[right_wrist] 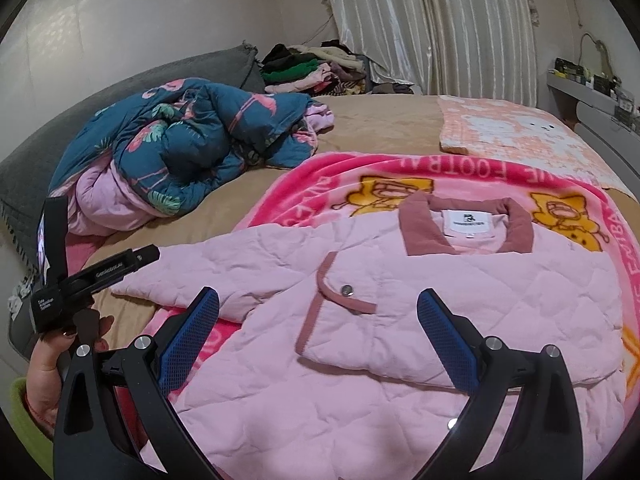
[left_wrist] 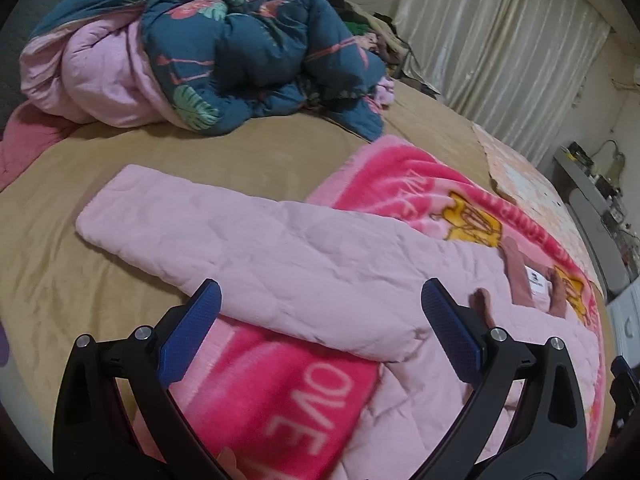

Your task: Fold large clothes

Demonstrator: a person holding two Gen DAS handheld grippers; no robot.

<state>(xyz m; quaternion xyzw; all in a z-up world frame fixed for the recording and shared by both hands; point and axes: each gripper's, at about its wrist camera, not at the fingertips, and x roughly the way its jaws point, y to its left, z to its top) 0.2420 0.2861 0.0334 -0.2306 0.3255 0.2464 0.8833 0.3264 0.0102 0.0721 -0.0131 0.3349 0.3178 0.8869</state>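
A light pink quilted jacket [right_wrist: 400,320] lies flat on a hot pink cartoon blanket [right_wrist: 460,176], its dusty rose collar [right_wrist: 464,224] pointing to the far side. One sleeve [left_wrist: 224,232] stretches out to the left over the tan bedsheet. My left gripper [left_wrist: 320,300] hovers open just above the base of that sleeve, nothing between its blue pads. Over the jacket's chest pocket [right_wrist: 340,304] my right gripper [right_wrist: 318,300] is open too and holds nothing. A hand [right_wrist: 60,356] grips the left tool's handle at the left edge of the right wrist view.
A crumpled teal flamingo duvet [left_wrist: 240,48] with pink lining is heaped at the far left of the bed [left_wrist: 240,152]. A peach patterned cloth [right_wrist: 516,132] lies beyond the blanket. Stacked clothes [right_wrist: 316,68] sit by the curtain [right_wrist: 432,20]. A cluttered shelf [right_wrist: 592,88] runs along the right wall.
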